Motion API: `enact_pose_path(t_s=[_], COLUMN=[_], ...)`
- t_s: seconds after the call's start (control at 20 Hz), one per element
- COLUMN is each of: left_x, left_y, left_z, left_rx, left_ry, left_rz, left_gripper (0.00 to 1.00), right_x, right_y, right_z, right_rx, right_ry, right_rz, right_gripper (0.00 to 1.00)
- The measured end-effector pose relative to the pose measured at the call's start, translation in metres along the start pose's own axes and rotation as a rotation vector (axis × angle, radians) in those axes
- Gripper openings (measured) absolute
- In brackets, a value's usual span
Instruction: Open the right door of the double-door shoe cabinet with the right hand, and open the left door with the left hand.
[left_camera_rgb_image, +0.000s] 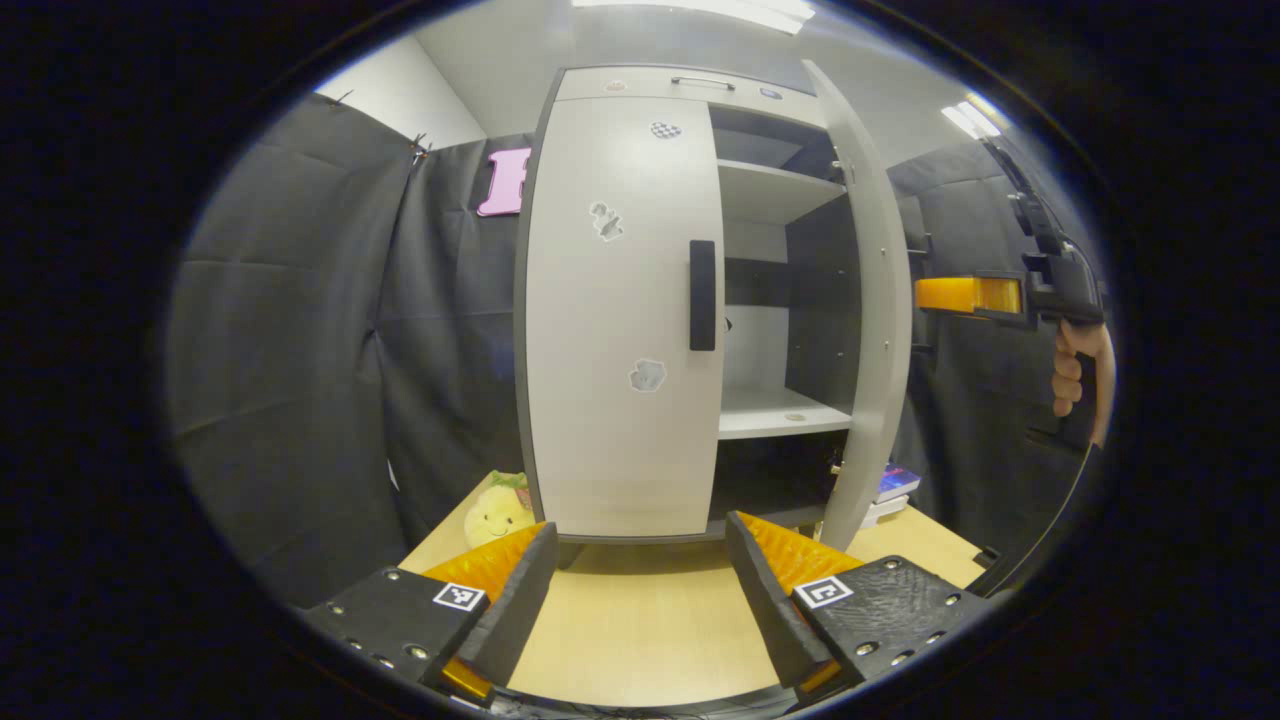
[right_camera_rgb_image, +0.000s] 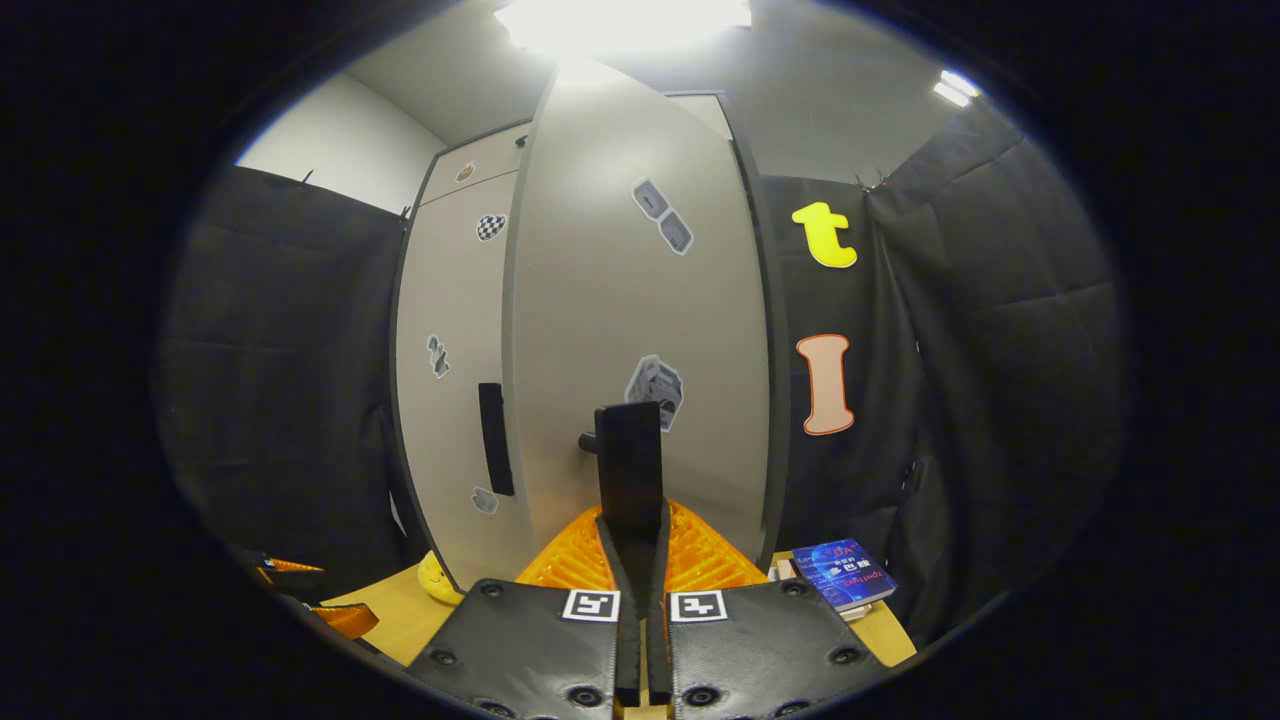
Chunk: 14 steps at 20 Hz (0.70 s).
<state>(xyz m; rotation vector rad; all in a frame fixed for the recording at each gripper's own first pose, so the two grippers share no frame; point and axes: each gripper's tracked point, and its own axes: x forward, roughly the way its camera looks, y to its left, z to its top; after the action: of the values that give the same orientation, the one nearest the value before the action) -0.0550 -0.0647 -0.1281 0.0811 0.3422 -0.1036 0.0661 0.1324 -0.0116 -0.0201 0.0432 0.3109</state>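
The grey double-door shoe cabinet (left_camera_rgb_image: 620, 300) stands on a wooden table. Its left door (left_camera_rgb_image: 615, 420) is closed, with a black vertical handle (left_camera_rgb_image: 703, 295) at its right edge. The right door (left_camera_rgb_image: 875, 300) is swung out, baring the shelves (left_camera_rgb_image: 775, 410). My left gripper (left_camera_rgb_image: 640, 540) is open, low in front of the left door and apart from it. In the right gripper view my right gripper (right_camera_rgb_image: 635, 520) is shut on the right door's black handle (right_camera_rgb_image: 628, 460). That gripper (left_camera_rgb_image: 970, 295) and the hand holding it (left_camera_rgb_image: 1080, 370) also appear behind the open door in the left gripper view.
A yellow plush toy (left_camera_rgb_image: 500, 510) lies on the table (left_camera_rgb_image: 640, 630) at the cabinet's left foot. A blue book (right_camera_rgb_image: 845, 575) lies on the table right of the cabinet. Black cloth walls close in on both sides.
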Motion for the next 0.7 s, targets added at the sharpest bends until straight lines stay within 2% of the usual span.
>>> enact_pose_path(t_s=[0.35, 0.7], left_x=[0.013, 0.025], left_y=[0.003, -0.009], left_z=[-0.003, 0.0], left_rx=[-0.024, -0.016], left_ry=[0.009, 0.009], left_rz=[-0.023, -0.065], left_gripper=[0.96, 0.96], right_x=[-0.009, -0.014], right_y=[-0.009, -0.018], right_z=[-0.001, -0.001], right_rx=[-0.003, -0.006], right_ry=[-0.009, -0.015], right_rz=[-0.045, -0.025], right_gripper=[0.04, 0.04])
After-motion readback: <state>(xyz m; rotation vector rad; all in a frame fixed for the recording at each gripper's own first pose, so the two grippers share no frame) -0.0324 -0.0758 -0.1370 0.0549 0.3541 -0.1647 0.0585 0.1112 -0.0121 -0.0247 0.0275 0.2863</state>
